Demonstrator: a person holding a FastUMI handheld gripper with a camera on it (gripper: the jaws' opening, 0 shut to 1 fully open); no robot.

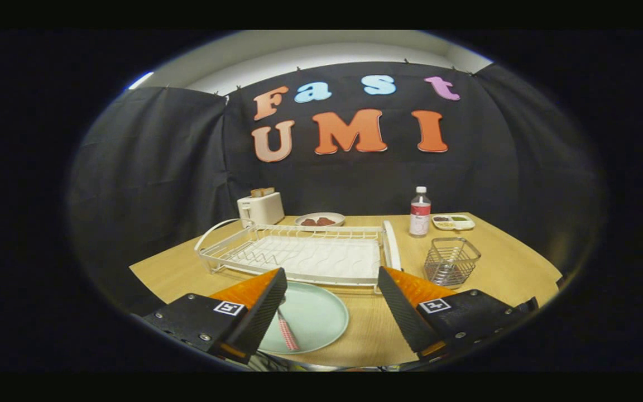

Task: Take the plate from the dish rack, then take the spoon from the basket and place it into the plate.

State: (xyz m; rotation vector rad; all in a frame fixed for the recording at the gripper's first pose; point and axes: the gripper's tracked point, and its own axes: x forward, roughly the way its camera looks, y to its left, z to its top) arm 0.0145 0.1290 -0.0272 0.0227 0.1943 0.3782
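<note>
- Evidently both steps look done: the pale green plate lies flat on the wooden table, just in front of the white dish rack.
- Spoon, checked handle, rests in the plate.
- Wire basket stands emptied.
- Gripper: fingers spread apart, holding nothing.
- Remaining, by my judgement: nothing but withdrawal.

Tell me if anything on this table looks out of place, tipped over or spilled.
Nothing stands out. The spoon lies in the plate on the table in front of the dish rack, the wire basket and bottle stand upright, and nothing looks spilled. The hand-held gripper is open, its fingers either side of the plate.
</note>
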